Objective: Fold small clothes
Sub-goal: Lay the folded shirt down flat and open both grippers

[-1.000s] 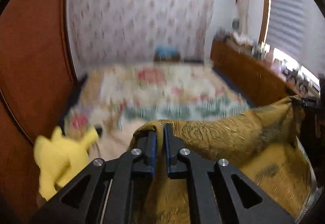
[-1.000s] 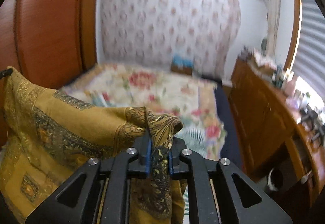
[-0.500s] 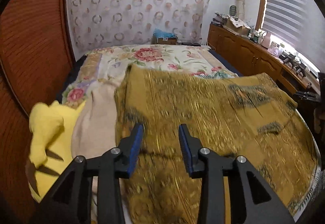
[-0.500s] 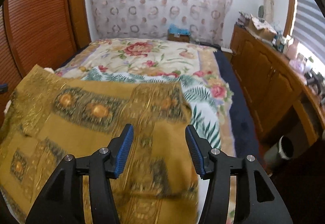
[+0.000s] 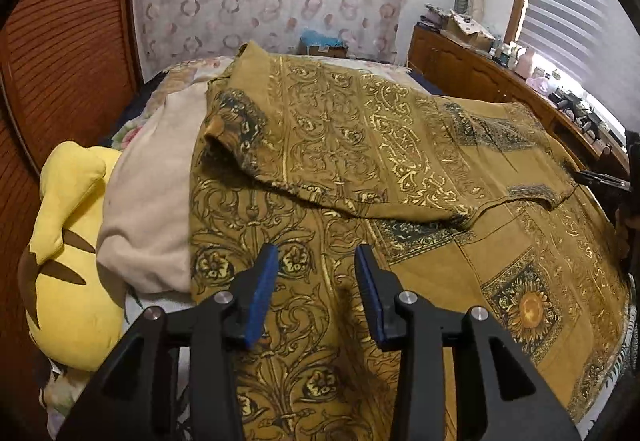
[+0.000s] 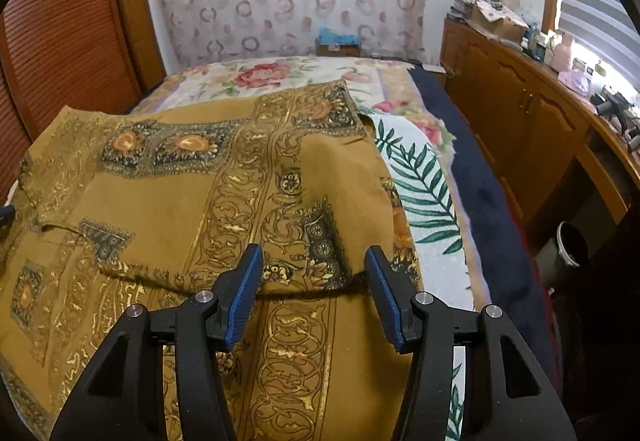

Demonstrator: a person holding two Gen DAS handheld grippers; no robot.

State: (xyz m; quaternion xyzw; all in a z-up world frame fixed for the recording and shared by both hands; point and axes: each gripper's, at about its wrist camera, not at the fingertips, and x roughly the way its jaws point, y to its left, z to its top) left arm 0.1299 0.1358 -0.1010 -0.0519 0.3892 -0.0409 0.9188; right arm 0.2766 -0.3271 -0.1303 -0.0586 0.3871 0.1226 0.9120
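Left wrist view: my left gripper (image 5: 316, 277) has just been opening; its jaws stand apart with nothing clamped, only the mustard patterned cloth (image 5: 360, 145) lying flat beneath and ahead of them. A folded-over flap crosses beyond the fingertips, which I judge to be the first fold laid down. Left of the jaws sit a beige garment (image 5: 148, 201) and a yellow plush toy (image 5: 68, 249).

Right wrist view: my right gripper (image 6: 314, 281) has likewise just been opening, its jaws apart and empty. The flap's near edge lies just ahead of them, released on the floral bedspread (image 6: 416, 177). Flap corners look uneven; smoothing is likely needed.
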